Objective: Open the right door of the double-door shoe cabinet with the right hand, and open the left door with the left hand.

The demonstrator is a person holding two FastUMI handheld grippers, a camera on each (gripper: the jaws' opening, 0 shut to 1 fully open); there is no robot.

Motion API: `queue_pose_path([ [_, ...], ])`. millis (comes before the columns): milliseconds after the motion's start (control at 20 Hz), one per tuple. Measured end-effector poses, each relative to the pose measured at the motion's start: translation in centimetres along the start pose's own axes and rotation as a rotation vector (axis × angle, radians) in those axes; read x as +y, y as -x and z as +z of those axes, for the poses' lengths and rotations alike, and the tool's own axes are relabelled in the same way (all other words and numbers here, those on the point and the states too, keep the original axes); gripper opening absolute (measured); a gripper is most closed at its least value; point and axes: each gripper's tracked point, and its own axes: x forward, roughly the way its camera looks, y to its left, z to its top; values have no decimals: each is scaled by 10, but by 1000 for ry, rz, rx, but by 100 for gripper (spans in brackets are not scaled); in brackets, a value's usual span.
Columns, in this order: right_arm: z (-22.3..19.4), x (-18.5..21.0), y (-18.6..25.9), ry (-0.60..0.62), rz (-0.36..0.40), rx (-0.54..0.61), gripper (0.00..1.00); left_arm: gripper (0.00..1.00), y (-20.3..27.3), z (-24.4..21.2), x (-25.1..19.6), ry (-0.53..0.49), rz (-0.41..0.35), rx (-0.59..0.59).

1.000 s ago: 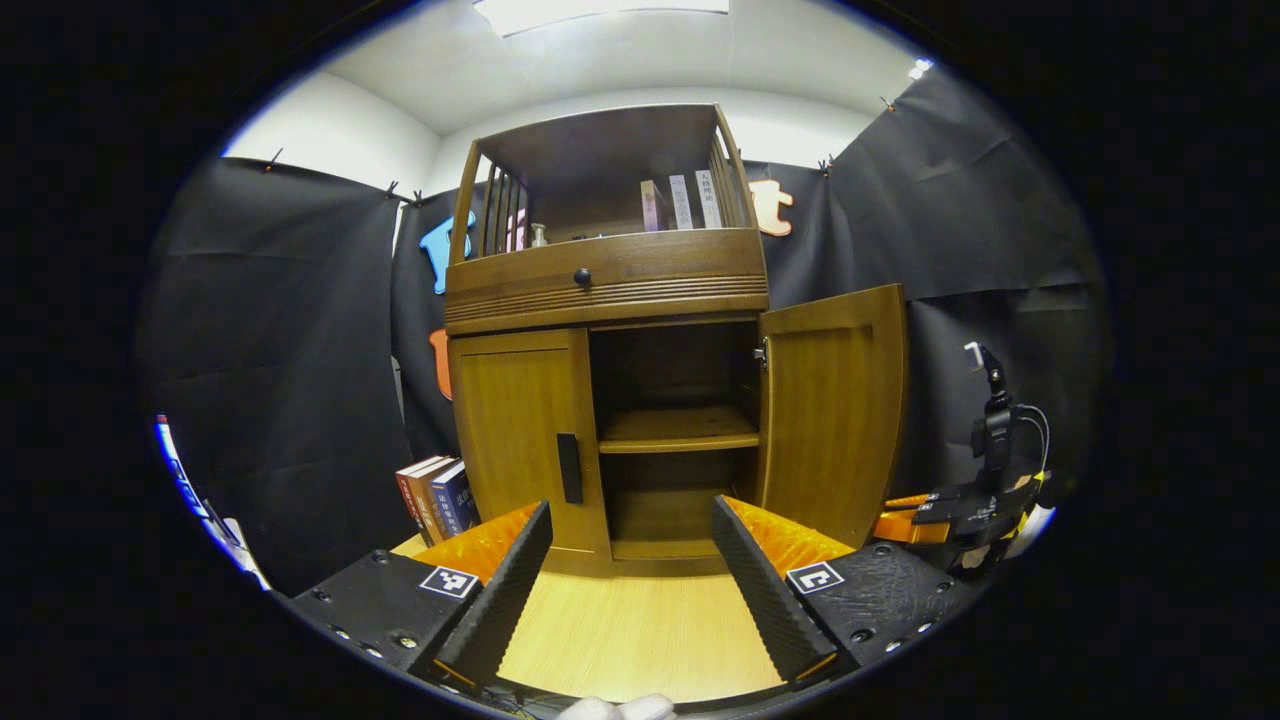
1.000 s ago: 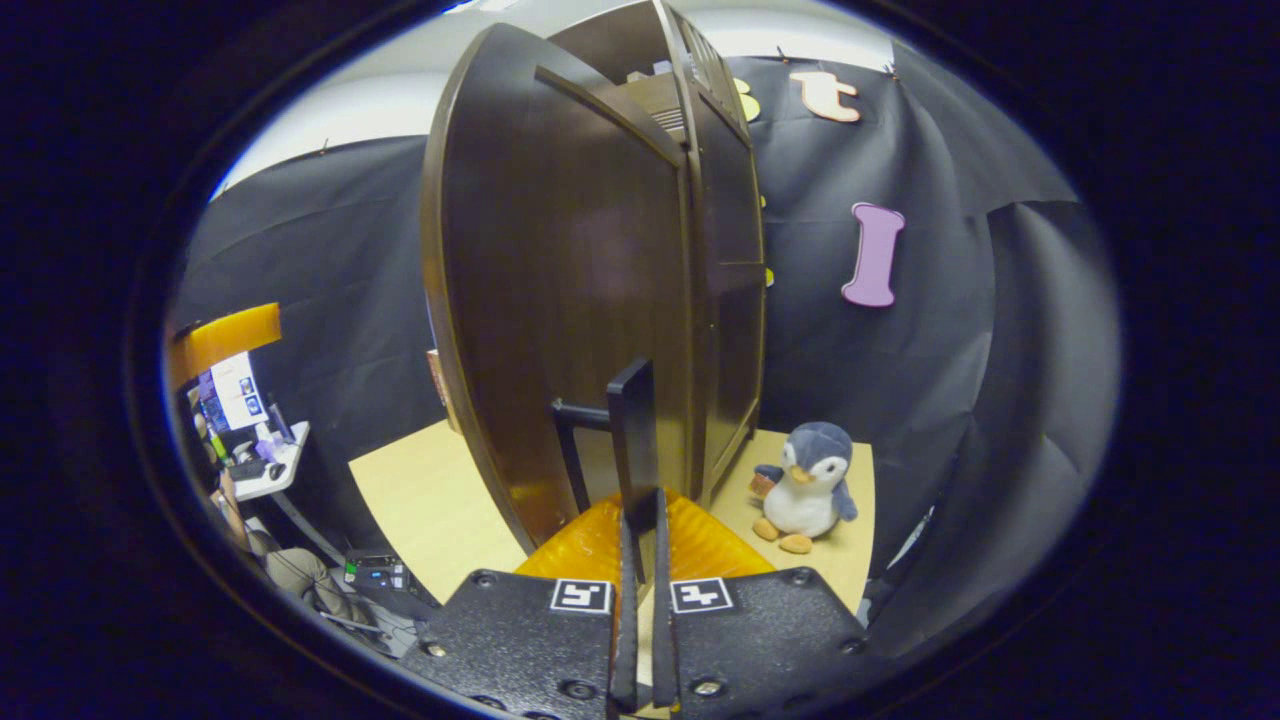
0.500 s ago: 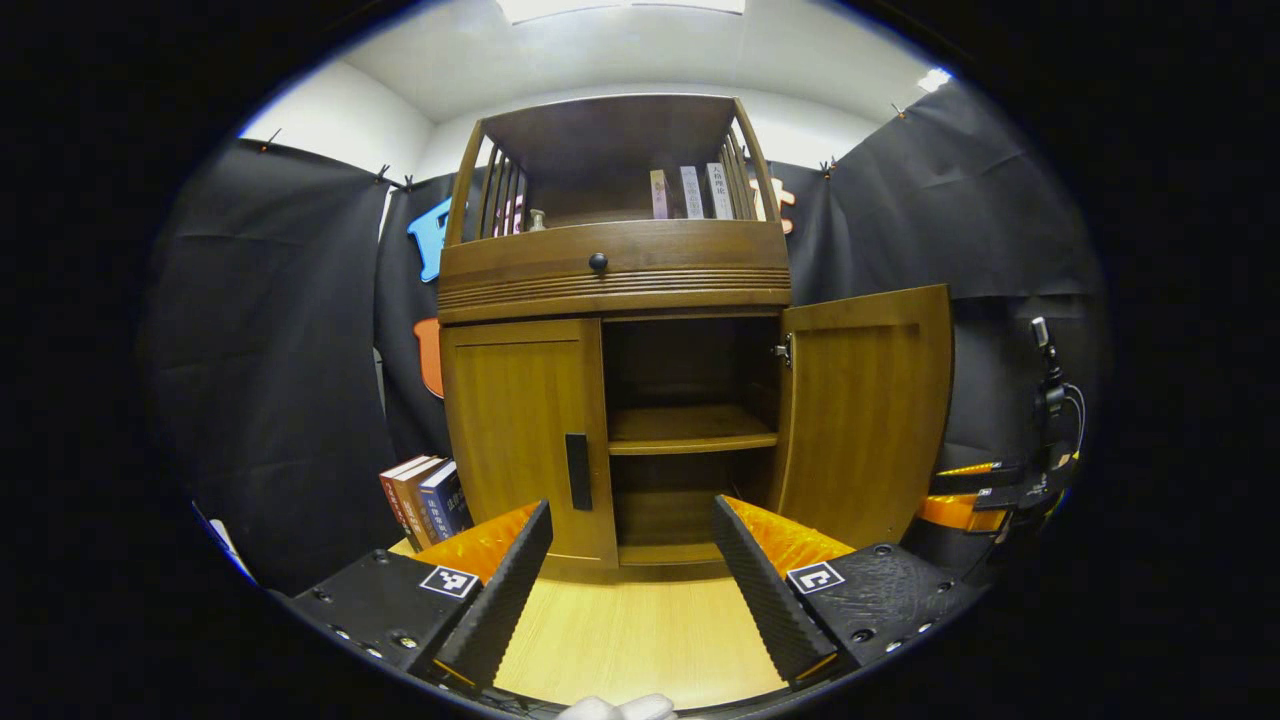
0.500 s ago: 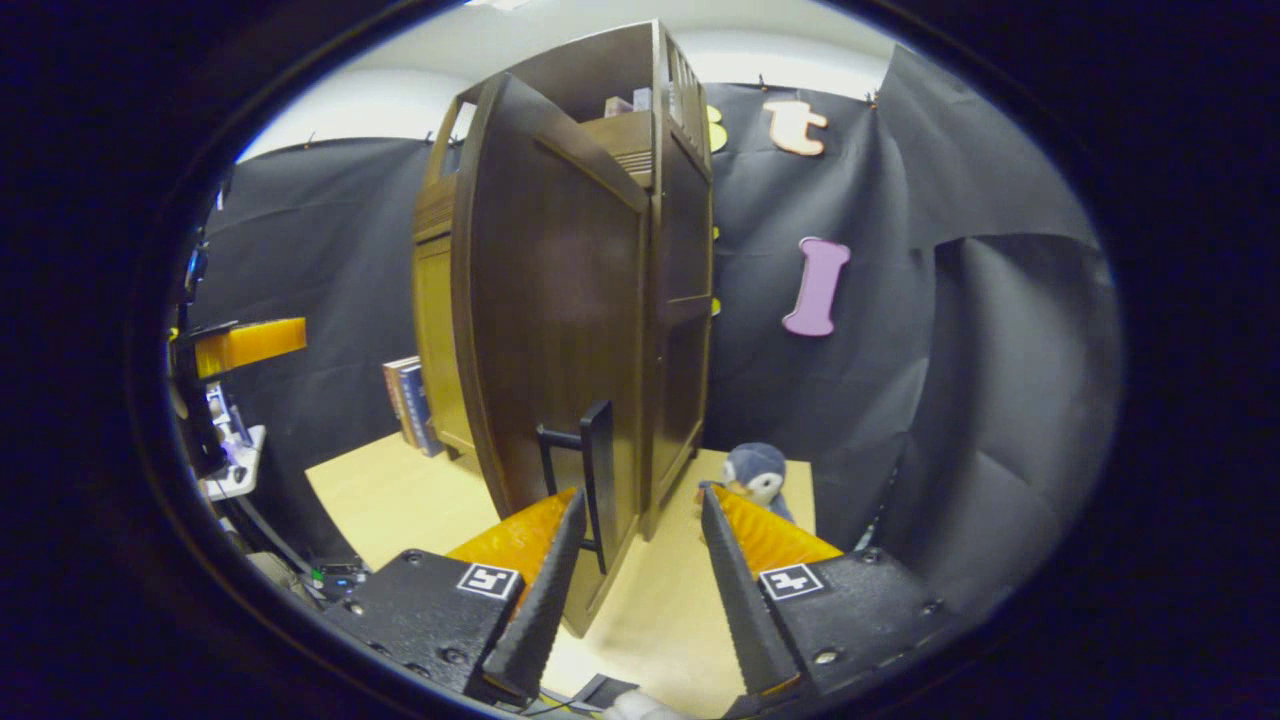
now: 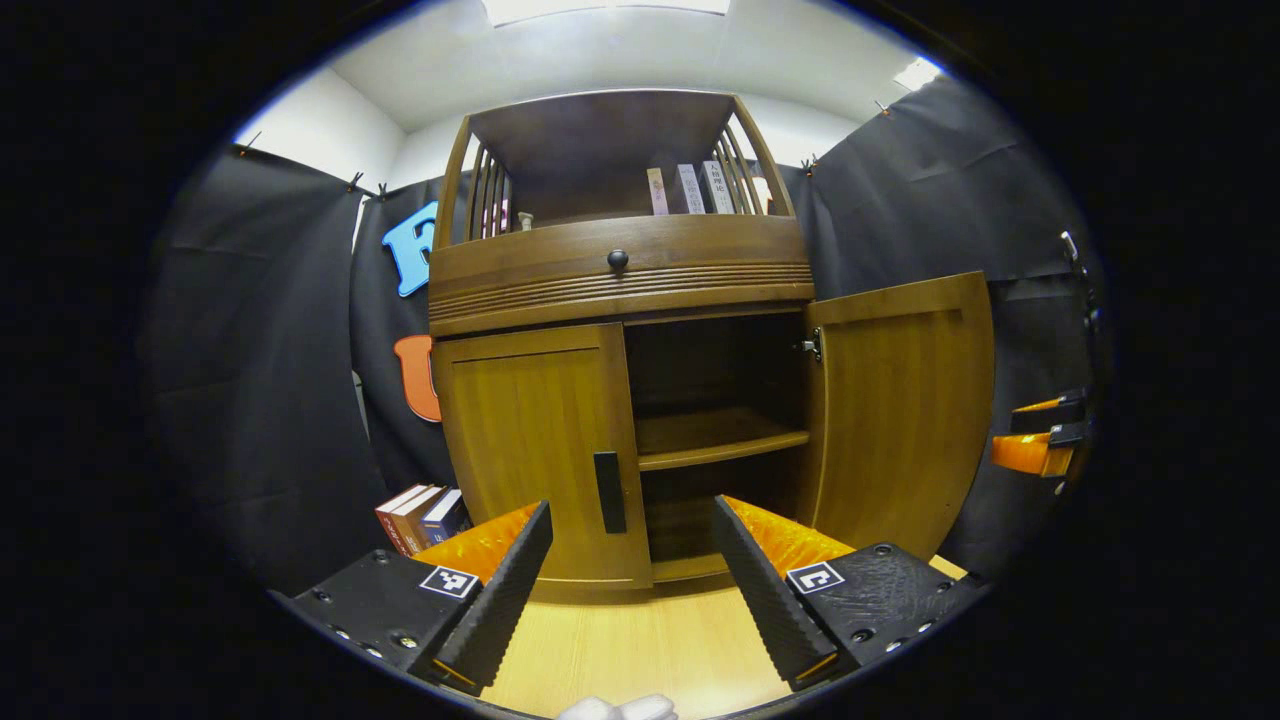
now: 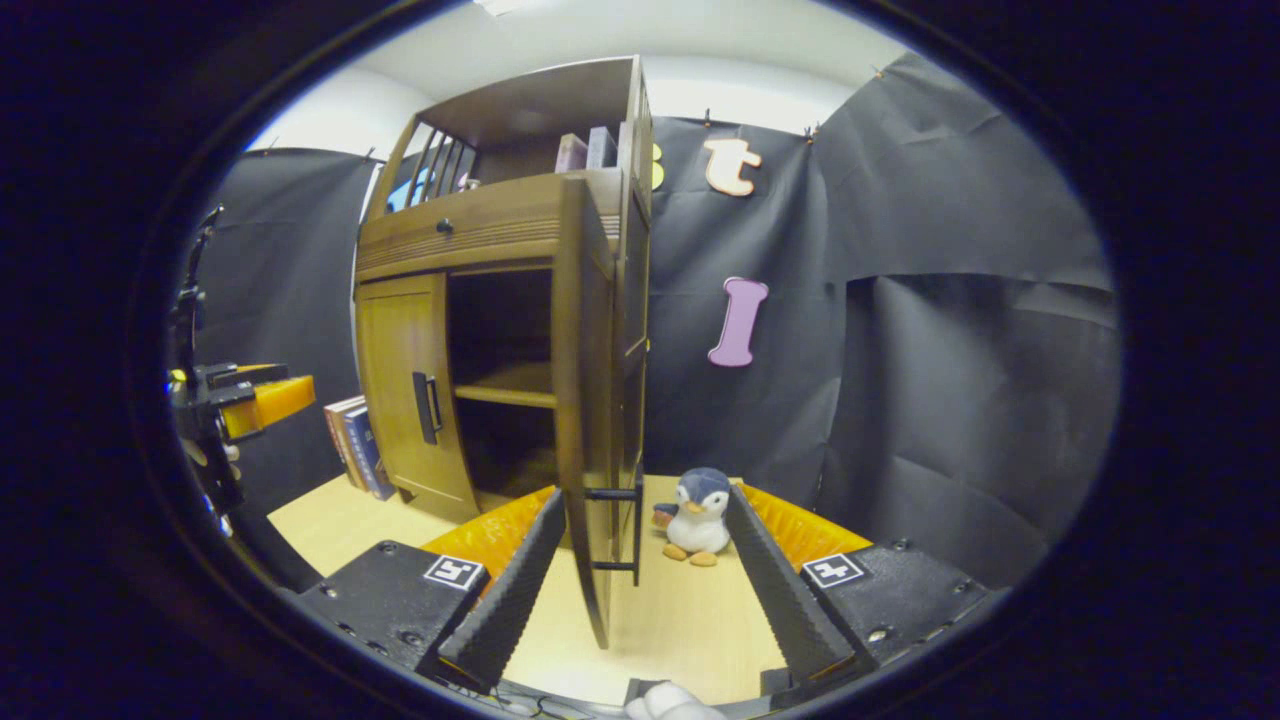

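The wooden shoe cabinet (image 5: 620,270) stands straight ahead in the left gripper view. Its left door (image 5: 530,450) is closed, with a dark vertical handle (image 5: 608,492). Its right door (image 5: 905,410) is swung wide open, baring the inner shelf (image 5: 720,440). My left gripper (image 5: 632,507) is open, a short way in front of the left door's handle and holding nothing. In the right gripper view the right door (image 6: 578,400) is seen edge-on, its handle (image 6: 625,530) lying between the spread fingers without touching them. My right gripper (image 6: 646,495) is open.
A plush penguin (image 6: 695,515) sits on the wooden floor to the right of the cabinet. Several books (image 5: 415,512) lean at its left side. The other gripper (image 6: 250,395) hovers at the far left. Black cloth walls enclose the booth.
My right gripper has let go of the right door's handle, opened and drawn back. The left gripper has moved closer to the closed left door.
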Motion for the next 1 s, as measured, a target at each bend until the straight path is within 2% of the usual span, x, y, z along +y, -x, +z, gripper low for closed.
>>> queue_pose_path([
  [100, 3, 26, 5, 3, -33, -19, 99, 96, -5, -5, 7, 9, -21, -2],
  [150, 3, 41, 6, -1, -44, -20, 99, 100, -8, -7, 13, 9, -25, 3],
  [200, 1, 54, 4, -5, -59, -20, 100, 96, -9, -10, 19, 7, -28, 5],
  [250, -1, 67, 2, -10, -74, -20, 100, 100, -11, -13, 26, 4, -23, 4],
  [350, 1, 91, -5, -40, -109, -29, 100, 96, -15, -19, 36, 8, -23, 4],
  [550, -3, 143, -16, -67, -74, -5, 100, 96, -31, -35, 49, 21, -22, 8],
  [700, -1, 158, -22, -60, -61, 19, 100, 96, -56, -36, 50, 29, -26, -18],
  [1000, 11, 156, -23, -37, -85, 44, 100, 95, -134, -43, 49, 78, -32, -42],
])
